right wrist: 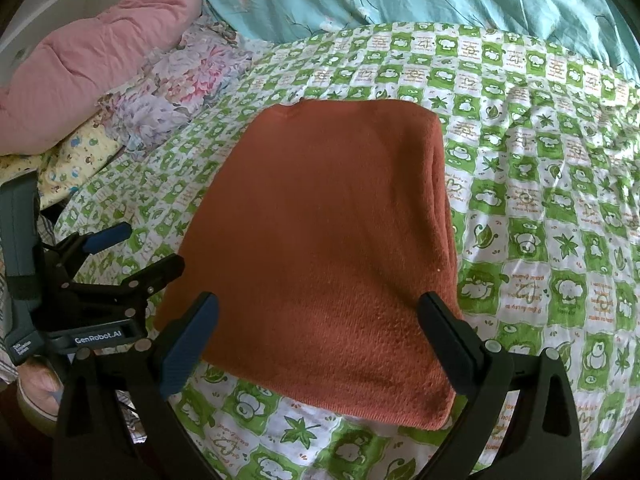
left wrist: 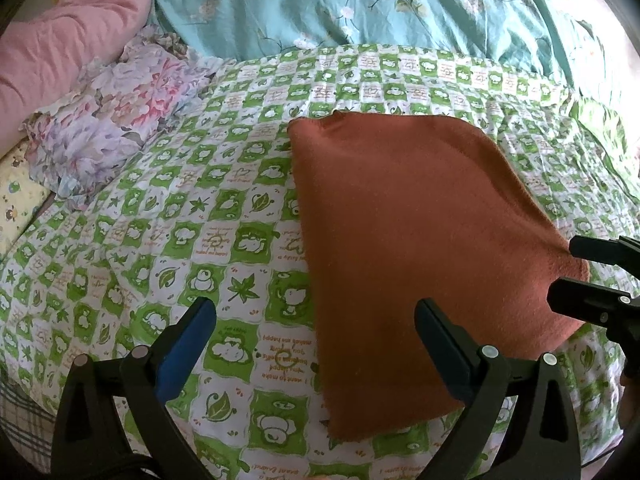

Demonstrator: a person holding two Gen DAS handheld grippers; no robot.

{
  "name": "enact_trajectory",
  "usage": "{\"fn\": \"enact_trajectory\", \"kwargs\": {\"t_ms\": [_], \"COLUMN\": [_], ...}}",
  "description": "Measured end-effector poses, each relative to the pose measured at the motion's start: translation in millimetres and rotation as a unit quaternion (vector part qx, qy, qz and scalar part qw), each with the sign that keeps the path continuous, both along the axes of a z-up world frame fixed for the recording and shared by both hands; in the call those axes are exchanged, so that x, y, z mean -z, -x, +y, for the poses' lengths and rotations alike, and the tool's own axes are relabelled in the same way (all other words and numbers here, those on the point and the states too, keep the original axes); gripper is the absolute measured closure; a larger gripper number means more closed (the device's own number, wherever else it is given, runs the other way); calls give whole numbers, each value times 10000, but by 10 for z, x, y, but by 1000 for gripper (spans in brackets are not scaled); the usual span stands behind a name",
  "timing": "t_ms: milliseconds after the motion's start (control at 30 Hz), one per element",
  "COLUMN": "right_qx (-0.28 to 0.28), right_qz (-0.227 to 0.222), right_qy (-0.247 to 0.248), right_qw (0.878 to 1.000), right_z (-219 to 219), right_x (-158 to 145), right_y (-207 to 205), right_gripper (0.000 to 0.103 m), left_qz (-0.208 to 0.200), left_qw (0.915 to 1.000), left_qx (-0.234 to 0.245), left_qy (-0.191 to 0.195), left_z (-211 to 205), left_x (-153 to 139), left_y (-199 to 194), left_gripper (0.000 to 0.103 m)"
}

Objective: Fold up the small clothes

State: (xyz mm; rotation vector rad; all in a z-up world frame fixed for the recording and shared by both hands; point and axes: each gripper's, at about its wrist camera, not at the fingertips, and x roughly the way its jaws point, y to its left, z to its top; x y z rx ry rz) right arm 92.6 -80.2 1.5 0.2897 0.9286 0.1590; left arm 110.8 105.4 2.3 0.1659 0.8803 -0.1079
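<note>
A rust-orange cloth [left wrist: 412, 236] [right wrist: 328, 240] lies folded in a thick rectangle on the green-and-white checked bedsheet [left wrist: 180, 220] [right wrist: 540, 200]. My left gripper [left wrist: 314, 312] is open; its right finger hovers over the cloth's near left part and its blue-padded left finger over bare sheet. In the right wrist view the left gripper [right wrist: 150, 248] sits just off the cloth's left edge. My right gripper [right wrist: 318, 308] is open wide above the cloth's near end, nothing pinched. In the left wrist view the right gripper [left wrist: 564, 270] hangs at the cloth's right edge.
A pink quilt [left wrist: 68, 40] and a floral pillow [left wrist: 116, 120] lie at the far left. A teal flowered duvet [left wrist: 360, 0] covers the back of the bed. A yellow cartoon-print pillow [right wrist: 76, 160] sits by the left edge.
</note>
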Motion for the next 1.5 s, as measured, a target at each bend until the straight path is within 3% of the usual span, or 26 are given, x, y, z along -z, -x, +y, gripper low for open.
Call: {"fn": "enact_trajectory", "kwargs": {"t_ms": [1500], "right_qx": [68], "right_qz": [-140], "right_qy": [-114], "right_qw": [9998], "right_z": [90], "right_x": [-29], "right_y": [18], "right_gripper": [4], "left_qz": [-125], "left_qw": [9998], "left_qx": [28], "left_qy": [182], "left_z": [-77], "left_x": [-46], "left_y": [112], "left_gripper": [3]}}
